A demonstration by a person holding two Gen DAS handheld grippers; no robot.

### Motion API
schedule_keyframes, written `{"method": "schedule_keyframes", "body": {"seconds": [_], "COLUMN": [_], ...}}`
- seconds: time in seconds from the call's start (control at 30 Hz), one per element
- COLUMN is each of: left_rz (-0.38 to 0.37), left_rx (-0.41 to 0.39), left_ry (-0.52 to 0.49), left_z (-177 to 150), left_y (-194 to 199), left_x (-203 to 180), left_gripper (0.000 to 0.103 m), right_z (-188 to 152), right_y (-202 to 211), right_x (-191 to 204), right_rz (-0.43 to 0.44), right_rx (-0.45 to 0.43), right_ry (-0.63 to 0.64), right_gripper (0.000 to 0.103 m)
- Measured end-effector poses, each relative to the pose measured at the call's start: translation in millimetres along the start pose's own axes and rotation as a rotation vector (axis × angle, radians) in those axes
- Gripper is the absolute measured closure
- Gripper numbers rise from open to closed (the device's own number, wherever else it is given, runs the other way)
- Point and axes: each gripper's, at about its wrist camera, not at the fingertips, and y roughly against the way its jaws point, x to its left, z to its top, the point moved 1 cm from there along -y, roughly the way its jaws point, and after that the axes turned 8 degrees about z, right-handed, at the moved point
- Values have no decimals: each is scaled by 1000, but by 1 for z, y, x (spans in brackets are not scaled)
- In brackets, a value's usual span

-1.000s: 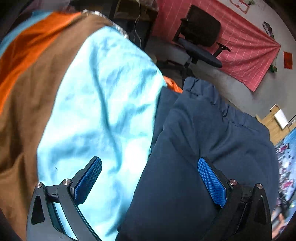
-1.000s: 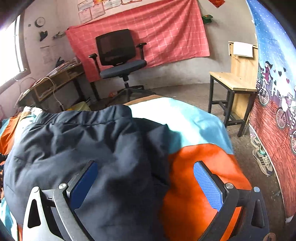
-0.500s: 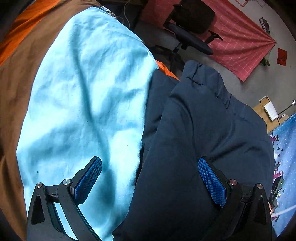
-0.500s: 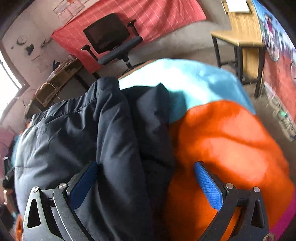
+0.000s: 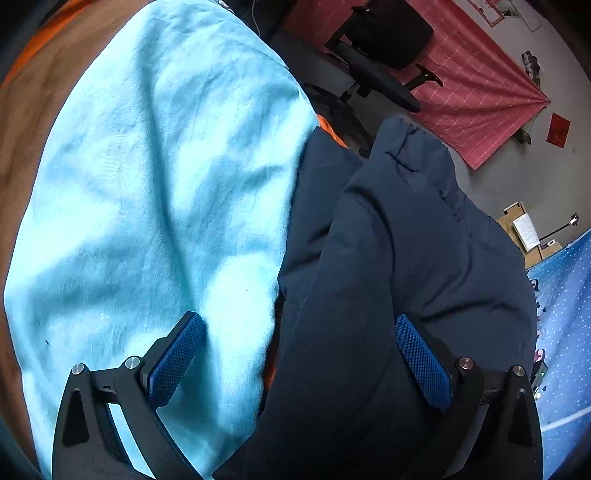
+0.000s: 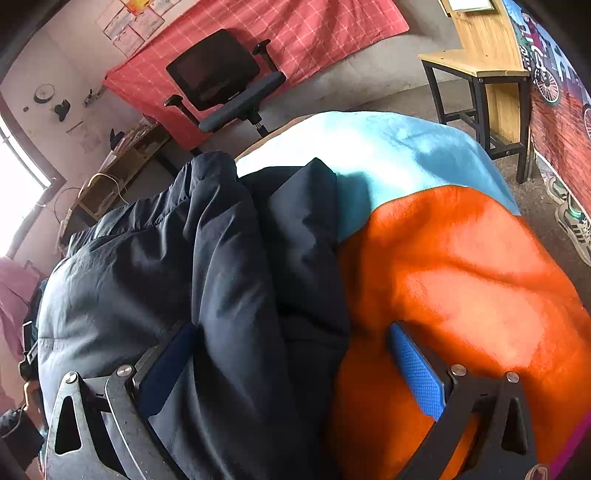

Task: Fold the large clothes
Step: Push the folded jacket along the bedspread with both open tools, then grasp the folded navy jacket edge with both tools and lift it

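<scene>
We have the dark navy padded jacket (image 5: 388,266) lying bundled on the colour-blocked bed cover of pale blue, orange and brown cloth (image 5: 159,192), and both claws are right over it. The left claw (image 5: 299,354) stands wide, empty, straddling the jacket's left edge: its left pad sits above the pale blue cover, its right pad above navy fabric. The right claw (image 6: 291,365) is just as wide and empty, straddling the opposite edge, left pad over the jacket, right pad over the orange panel (image 6: 461,288).

So the garment lies between our two claws, its long axis running away from us toward the far end of the bed, where the black office chair (image 6: 225,81) stands before the red checked wall hanging (image 6: 314,33). Each claw is equally near its own side edge. We judge the next move turns on that: a side edge sits inside each open span, ready to be pinched, and a thick ridge runs lengthwise down the middle.
</scene>
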Motion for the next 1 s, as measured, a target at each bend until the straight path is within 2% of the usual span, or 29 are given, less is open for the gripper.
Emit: {"method": "schedule_keyframes", "body": {"seconds": [0.13, 0.33, 0.4, 0.43, 0.53, 0.63, 0.73, 0.8, 0.83, 0.87, 1.0], "left_rz": [-16, -41, -51, -65, -126, -74, -46, -13, 2, 22, 73], "left_rx": [14, 12, 18, 24, 27, -18, -48, -74, -84, -97, -157], "left_ry": [16, -32, -46, -54, -60, -112, -118, -141, -153, -167, -201], "left_z": [2, 16, 16, 16, 16, 14, 9, 6, 3, 1, -5], "left_y": [-3, -11, -13, -13, -12, -7, -3, 2, 4, 6, 21], "left_x": [-4, -26, -31, -34, -45, -57, -63, -71, -74, -79, -98], "left_gripper": [1, 2, 3, 6, 38, 48, 64, 72, 77, 81, 88], "right_z": [6, 9, 10, 10, 12, 13, 13, 12, 12, 12, 14], "right_y": [-2, -9, -11, -11, -11, -13, -11, -8, -7, -6, 4], "right_x": [-2, 9, 10, 10, 10, 15, 22, 29, 31, 35, 52], "right_rz": [35, 133, 134, 138, 155, 133, 125, 124, 119, 116, 79], "right_rx": [34, 122, 136, 137, 150, 184, 184, 175, 175, 173, 150], "right_ry": [-15, 21, 16, 8, -18, -23, -16, -13, -10, -6, 24], "right_gripper": [0, 0, 0, 0, 0, 2, 17, 34, 38, 47, 73]}}
